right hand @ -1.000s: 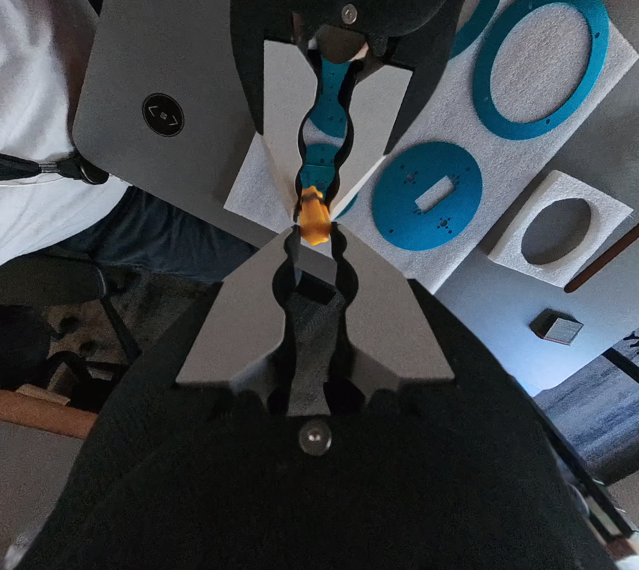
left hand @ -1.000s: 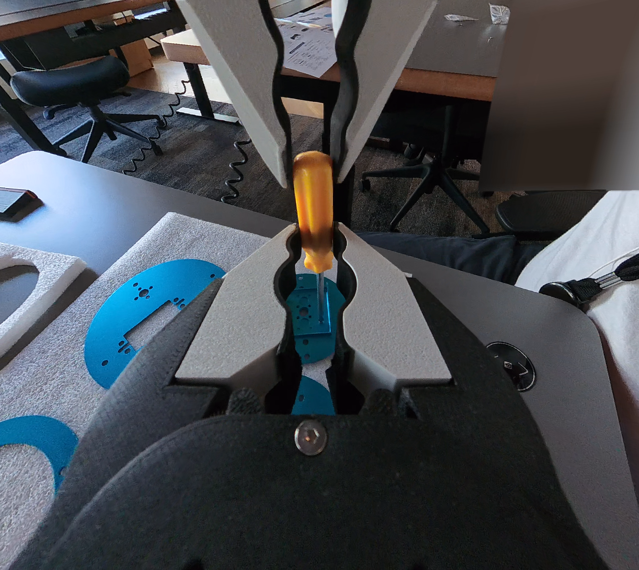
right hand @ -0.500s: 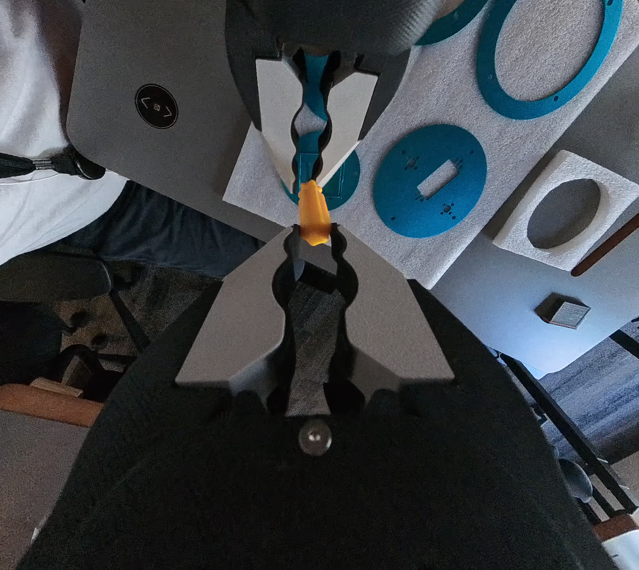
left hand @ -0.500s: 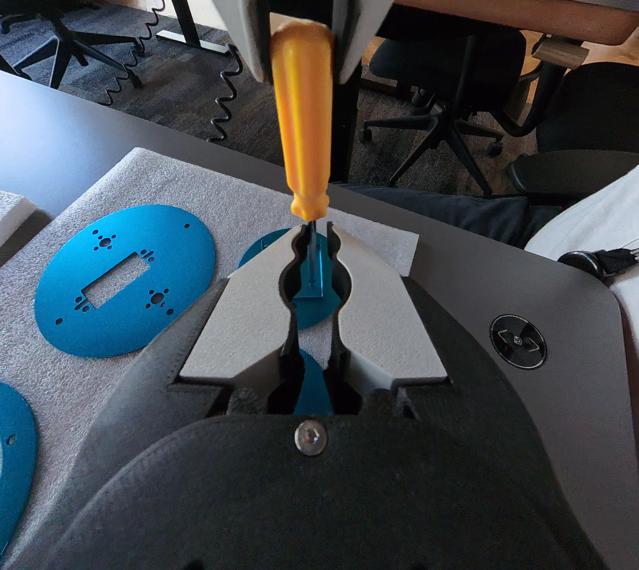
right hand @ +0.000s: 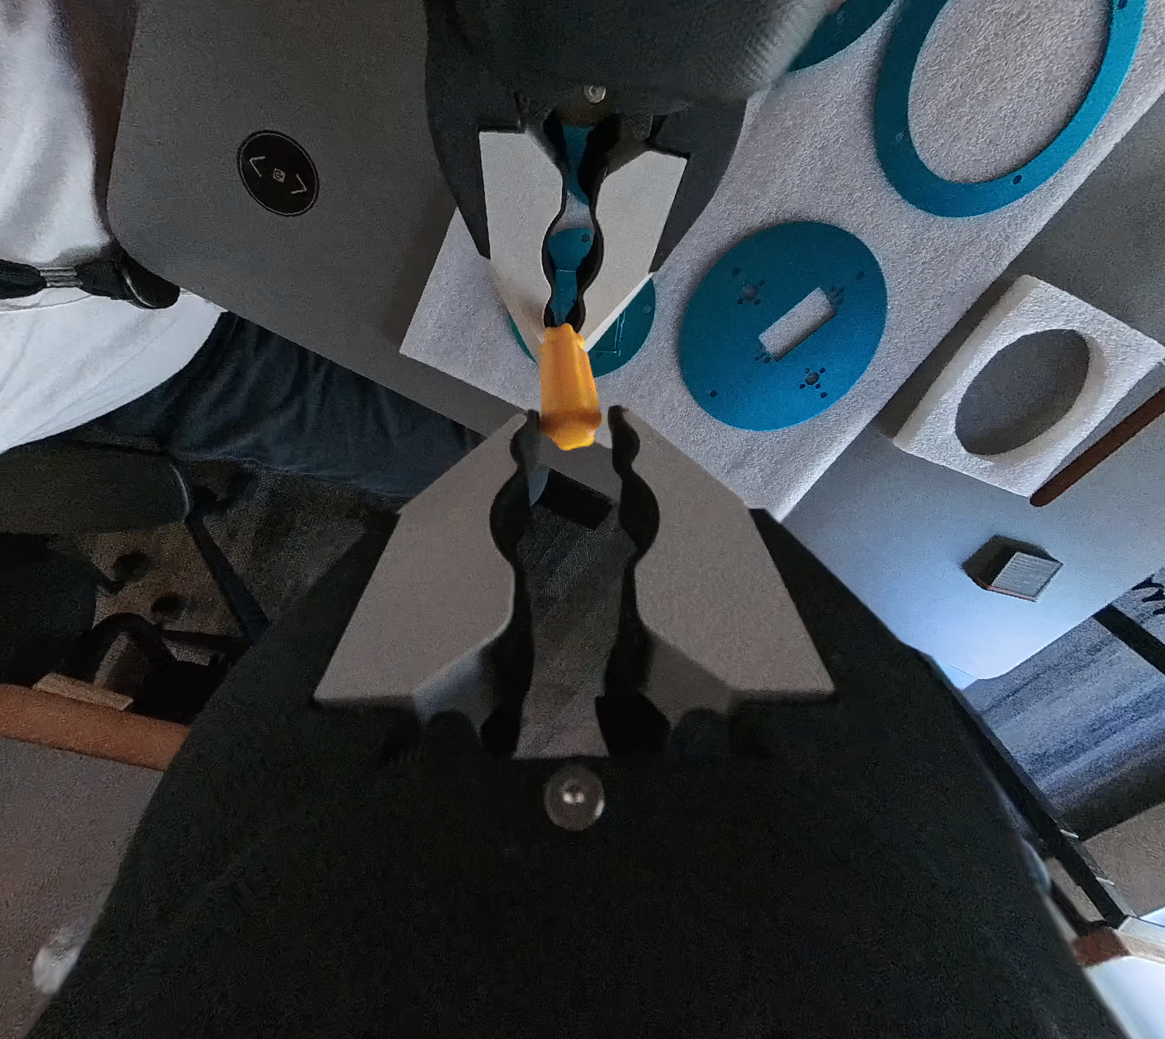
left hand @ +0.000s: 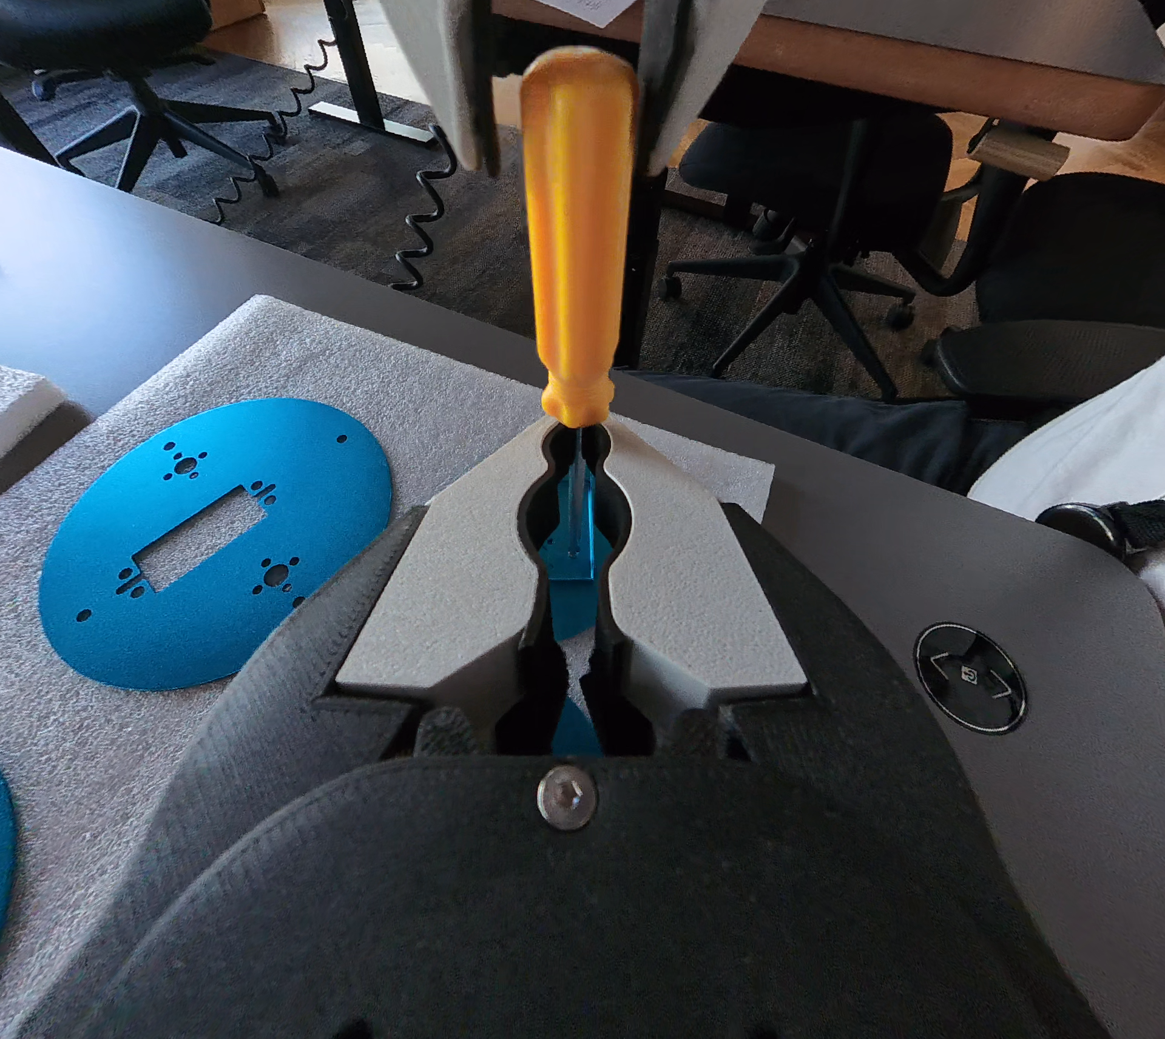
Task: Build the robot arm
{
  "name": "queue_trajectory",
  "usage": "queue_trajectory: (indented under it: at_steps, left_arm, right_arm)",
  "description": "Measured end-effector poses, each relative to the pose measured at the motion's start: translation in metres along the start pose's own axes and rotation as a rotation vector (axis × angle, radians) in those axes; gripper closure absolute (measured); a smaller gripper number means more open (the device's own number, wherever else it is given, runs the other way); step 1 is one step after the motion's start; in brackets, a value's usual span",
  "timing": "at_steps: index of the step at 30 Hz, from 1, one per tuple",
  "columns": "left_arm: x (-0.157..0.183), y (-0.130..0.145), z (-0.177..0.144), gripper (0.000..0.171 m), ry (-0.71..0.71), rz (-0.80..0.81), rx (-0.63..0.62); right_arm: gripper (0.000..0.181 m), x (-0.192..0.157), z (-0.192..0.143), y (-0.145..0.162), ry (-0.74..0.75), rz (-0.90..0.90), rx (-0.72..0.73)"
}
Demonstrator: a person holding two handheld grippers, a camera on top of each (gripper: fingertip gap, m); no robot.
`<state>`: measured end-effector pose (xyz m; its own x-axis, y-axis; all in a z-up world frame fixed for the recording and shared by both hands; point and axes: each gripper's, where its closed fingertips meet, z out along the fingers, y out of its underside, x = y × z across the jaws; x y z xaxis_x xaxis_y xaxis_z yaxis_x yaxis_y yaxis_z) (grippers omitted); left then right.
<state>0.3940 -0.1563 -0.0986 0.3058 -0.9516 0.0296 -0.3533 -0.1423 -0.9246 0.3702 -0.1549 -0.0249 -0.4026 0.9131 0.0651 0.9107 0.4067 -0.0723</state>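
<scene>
- The orange-handled screwdriver with a thin steel shaft (left hand: 577,227) stands upright between the two grippers. Its tip rests on a small blue metal angle bracket (left hand: 583,542) directly beneath the left gripper's fingertips.
- It looks to stand so because it is hemmed in at both ends.
- The right gripper (right hand: 572,419) comes down over the handle's rounded top with its jaws slightly parted. One finger is against the handle and a sliver of gap shows at the other, so this is a loose hold at most.
- The left gripper (left hand: 577,435) has its jaws nearly together, and the shaft passes through the narrow slot. I cannot tell whether they pinch shaft or bracket.
- Left of that gripper a blue metal disc with a rectangular cut-out (left hand: 214,542) lies on the white foam sheet (left hand: 353,366).
- The foam sheet lies on the grey table (left hand: 945,567).
</scene>
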Motion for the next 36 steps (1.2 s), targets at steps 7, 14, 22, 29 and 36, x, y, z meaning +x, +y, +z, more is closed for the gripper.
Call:
queue_trajectory:
  at_steps: [7,14,22,29,36]
  left_arm:
    - [0.001,0.0,0.001,0.17,0.004,-0.001,0.006]
    - [-0.001,-0.001,0.002,0.17,-0.008,-0.001,0.008]
    - [-0.001,-0.001,0.003,0.17,-0.01,0.0,0.002]
    - [-0.002,0.0,0.002,0.17,-0.015,0.003,-0.001]
    - [-0.002,0.0,0.001,0.17,-0.013,0.005,-0.004]
  right_arm:
    - [0.165,-0.003,0.001,0.001,-0.021,-0.051,-0.004]
    - [0.162,0.001,0.003,0.005,-0.004,-0.065,-0.032]
    - [0.164,0.001,0.002,0.001,-0.01,-0.028,-0.029]
    - [0.163,0.003,0.002,0.001,-0.099,0.302,-0.028]
    - [0.159,0.006,-0.003,-0.008,0.08,-0.137,0.02]
